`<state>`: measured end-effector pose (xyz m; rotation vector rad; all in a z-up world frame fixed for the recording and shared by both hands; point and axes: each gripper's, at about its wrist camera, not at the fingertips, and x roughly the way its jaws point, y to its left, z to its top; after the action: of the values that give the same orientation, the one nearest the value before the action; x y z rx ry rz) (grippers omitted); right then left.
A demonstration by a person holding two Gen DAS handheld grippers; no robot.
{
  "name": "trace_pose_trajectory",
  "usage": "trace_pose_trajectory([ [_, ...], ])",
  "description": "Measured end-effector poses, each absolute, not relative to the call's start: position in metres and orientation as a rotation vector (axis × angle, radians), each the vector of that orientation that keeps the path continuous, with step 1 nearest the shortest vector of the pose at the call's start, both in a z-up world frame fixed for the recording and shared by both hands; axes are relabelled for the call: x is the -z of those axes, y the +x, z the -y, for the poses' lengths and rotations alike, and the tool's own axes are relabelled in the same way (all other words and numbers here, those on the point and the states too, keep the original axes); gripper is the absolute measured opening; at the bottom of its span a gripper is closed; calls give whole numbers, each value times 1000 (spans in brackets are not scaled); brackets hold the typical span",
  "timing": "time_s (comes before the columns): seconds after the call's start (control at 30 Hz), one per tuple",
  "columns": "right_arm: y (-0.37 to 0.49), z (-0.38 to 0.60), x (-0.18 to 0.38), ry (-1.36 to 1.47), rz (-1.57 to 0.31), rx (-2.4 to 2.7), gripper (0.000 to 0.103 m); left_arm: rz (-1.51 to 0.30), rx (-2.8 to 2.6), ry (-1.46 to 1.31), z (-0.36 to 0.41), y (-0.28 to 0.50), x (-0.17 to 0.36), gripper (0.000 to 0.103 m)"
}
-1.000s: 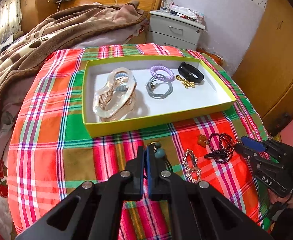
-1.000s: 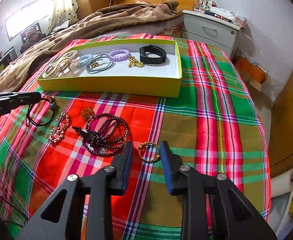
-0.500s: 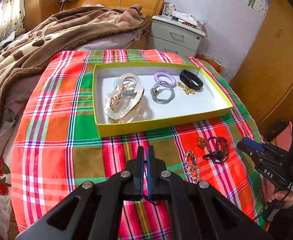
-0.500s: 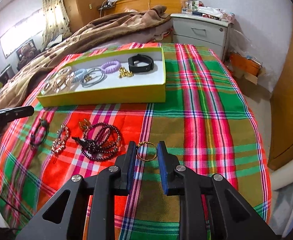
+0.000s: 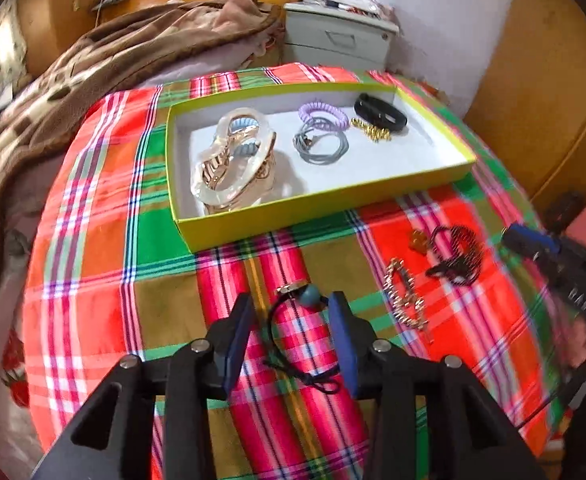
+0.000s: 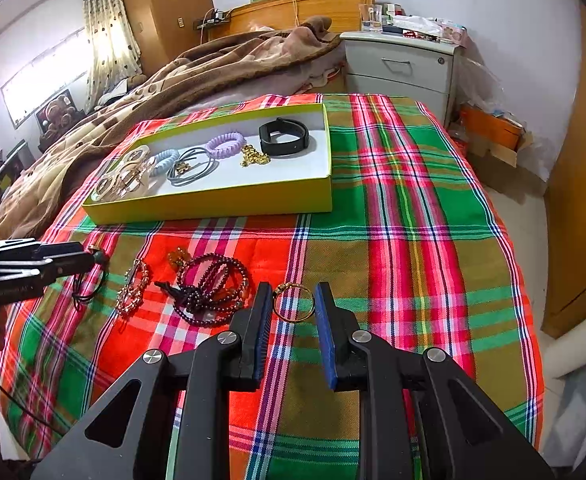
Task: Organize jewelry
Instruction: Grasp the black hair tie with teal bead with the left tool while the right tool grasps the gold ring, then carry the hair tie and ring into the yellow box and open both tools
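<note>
1. Left gripper [image 5: 293,320]: jaws have just been opening and now stand wide. A black cord bracelet with a teal bead and small gold ring [image 5: 301,332] lies on the cloth between the blue pads, apart from both; nothing is gripped.
2. Right gripper [image 6: 293,312]: jaws partly open. A thin gold wire ring [image 6: 293,303] sits between the pads near the tips. Can't tell from this view whether it is pinched or just lying on the cloth; small gaps seem to show on each side.
3. Red, green and olive plaid cloth [image 6: 413,240] covers the surface.
4. Shallow yellow-green cardboard tray with white floor [image 5: 325,208] sits on the cloth further back. Inside, left to right: a large translucent cream hair claw [image 5: 233,164] over a pale blue coil tie, a grey cord loop [image 5: 321,146], a lilac spiral hair tie [image 5: 323,112], a small gold chain [image 5: 373,132], a black wristband [image 5: 381,114].
5. Loose on the cloth, near the tray's front wall, between the two grippers: a dark maroon beaded bracelet bundle [image 6: 213,288], a small amber piece [image 6: 179,257] just beside it, a gold-and-crystal link bracelet [image 6: 133,288].
6. Background: brown patterned blanket [image 6: 173,80], grey bedside cabinet [image 6: 401,68].
</note>
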<state>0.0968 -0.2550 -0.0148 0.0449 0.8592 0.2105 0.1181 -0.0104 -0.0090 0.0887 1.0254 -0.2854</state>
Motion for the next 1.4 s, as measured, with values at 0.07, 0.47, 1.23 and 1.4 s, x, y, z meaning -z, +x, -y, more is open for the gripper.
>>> trace_pose_trajectory([
  [0.07, 98, 255, 15, 47, -857, -210, 22, -1038, 258, 138, 14, 121, 15, 41],
  [0.47, 98, 252, 13, 51, -854, -215, 22, -1002, 271, 149, 20, 132, 21, 21],
  [1.23, 112, 247, -18, 34, -785, -226, 22, -890, 320, 58, 20, 125, -33, 17],
  [1.4, 126, 246, -28, 40, -766, -235, 22, -855, 342, 57, 27, 138, -52, 17],
])
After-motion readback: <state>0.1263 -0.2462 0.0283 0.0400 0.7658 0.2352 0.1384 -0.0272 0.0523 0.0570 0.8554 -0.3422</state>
